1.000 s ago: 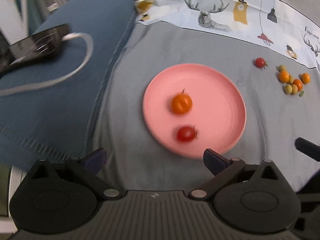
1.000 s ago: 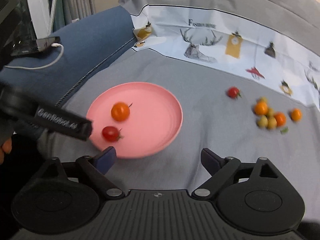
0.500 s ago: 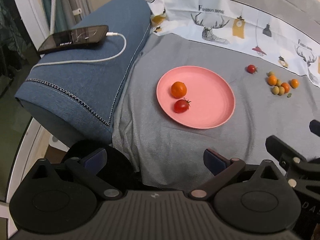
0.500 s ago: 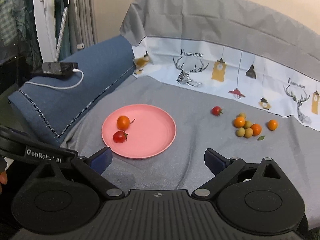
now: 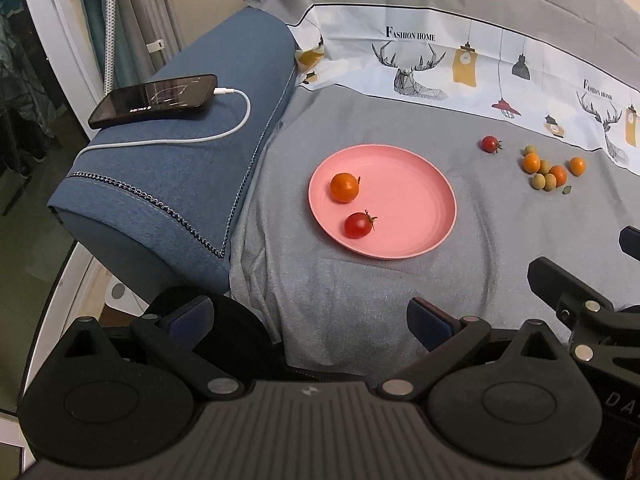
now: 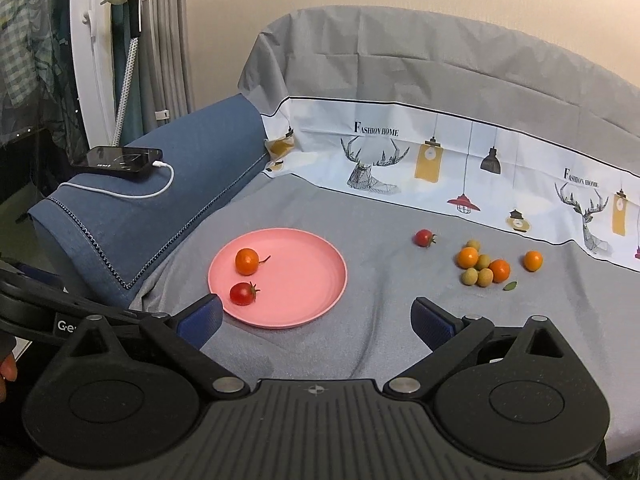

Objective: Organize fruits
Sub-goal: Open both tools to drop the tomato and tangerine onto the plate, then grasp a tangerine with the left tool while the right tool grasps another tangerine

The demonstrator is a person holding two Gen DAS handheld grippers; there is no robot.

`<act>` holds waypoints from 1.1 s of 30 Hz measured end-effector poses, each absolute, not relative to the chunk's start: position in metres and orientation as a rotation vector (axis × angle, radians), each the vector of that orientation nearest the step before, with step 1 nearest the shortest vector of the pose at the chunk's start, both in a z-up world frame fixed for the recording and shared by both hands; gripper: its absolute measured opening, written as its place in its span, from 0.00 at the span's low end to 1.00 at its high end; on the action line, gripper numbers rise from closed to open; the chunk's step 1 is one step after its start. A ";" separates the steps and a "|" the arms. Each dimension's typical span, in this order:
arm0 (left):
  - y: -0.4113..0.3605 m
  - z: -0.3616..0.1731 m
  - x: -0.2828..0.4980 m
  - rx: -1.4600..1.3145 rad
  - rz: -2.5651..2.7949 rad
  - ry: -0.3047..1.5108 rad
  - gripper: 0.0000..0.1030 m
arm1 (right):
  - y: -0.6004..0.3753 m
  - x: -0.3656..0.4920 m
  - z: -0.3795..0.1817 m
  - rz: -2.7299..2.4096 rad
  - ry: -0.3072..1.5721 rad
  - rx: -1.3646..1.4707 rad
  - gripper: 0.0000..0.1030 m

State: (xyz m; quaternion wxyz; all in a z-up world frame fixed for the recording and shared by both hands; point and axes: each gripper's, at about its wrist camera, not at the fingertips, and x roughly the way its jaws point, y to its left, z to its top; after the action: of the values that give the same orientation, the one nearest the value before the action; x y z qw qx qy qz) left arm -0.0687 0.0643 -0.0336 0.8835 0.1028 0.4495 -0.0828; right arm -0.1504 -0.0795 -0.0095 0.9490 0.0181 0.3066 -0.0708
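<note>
both hand-held grippers, left (image 5: 308, 318) and right (image 6: 316, 314), hang spread and empty, well back from the fruit at the near edge of the grey sofa cover (image 6: 380, 320). pink plate (image 6: 320, 300) holds an orange tomato (image 6: 247, 261) and a red tomato (image 6: 242, 294), both on its left half, so the right half is free for more. another red tomato (image 6: 424, 237) and the small fruit cluster (image 6: 482, 267) lie loose on the cover, right of the plate and apart from it. likely the right one's job, nearest. open cover between plate and cluster, clear approach. phone (image 5: 154, 100) on the blue armrest, out of the way.
</note>
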 end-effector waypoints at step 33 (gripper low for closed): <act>0.059 -0.049 -0.049 0.259 -0.162 0.989 1.00 | -0.089 -0.129 -0.028 -0.135 0.693 0.082 0.97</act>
State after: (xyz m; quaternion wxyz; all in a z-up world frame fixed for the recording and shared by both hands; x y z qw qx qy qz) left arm -0.0487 0.0586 -0.0491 0.8690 0.1236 0.4728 -0.0774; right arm -0.1292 -0.0890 -0.0278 0.9375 0.0403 0.3393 -0.0659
